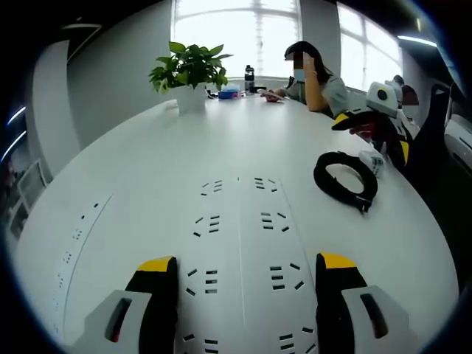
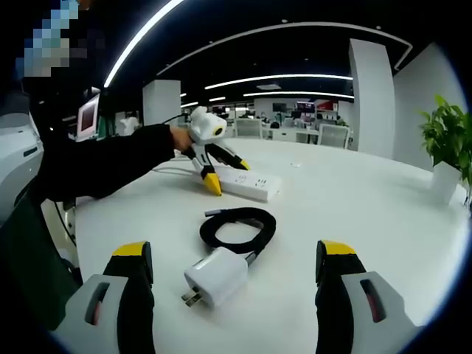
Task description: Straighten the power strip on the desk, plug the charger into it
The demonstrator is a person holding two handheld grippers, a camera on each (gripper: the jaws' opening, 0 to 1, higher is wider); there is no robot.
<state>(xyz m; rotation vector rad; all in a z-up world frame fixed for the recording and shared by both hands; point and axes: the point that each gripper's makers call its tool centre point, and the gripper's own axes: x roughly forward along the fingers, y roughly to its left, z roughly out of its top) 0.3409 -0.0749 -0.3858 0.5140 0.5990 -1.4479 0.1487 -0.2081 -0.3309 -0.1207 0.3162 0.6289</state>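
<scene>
Two pieces matter on the white desk [image 2: 383, 199] — a white power strip [image 2: 247, 183] and a white charger [image 2: 215, 276] with its black cable [image 2: 237, 225] coiled behind it; the charger is a small, hard, smooth-sided cube that looks light and apt to slip, so the surest hold is probably across its two flat sides, prongs left free, with the soft cable trailing; its two metal prongs point toward the near edge in the right gripper view, where it lies between the spread jaws of the right gripper [image 2: 234, 269], touched by neither. The power strip, a long rigid bar with rows of sockets on its face, seems stiff enough to turn as one piece if gripped across its narrow width, though its smooth shell may slide on the desk; in the left gripper view it runs lengthwise between the left gripper's [image 1: 248, 284] jaws, which stand open on either side of it — whether they touch its edges cannot be told; the coiled cable [image 1: 345, 179] lies well apart to one side.
</scene>
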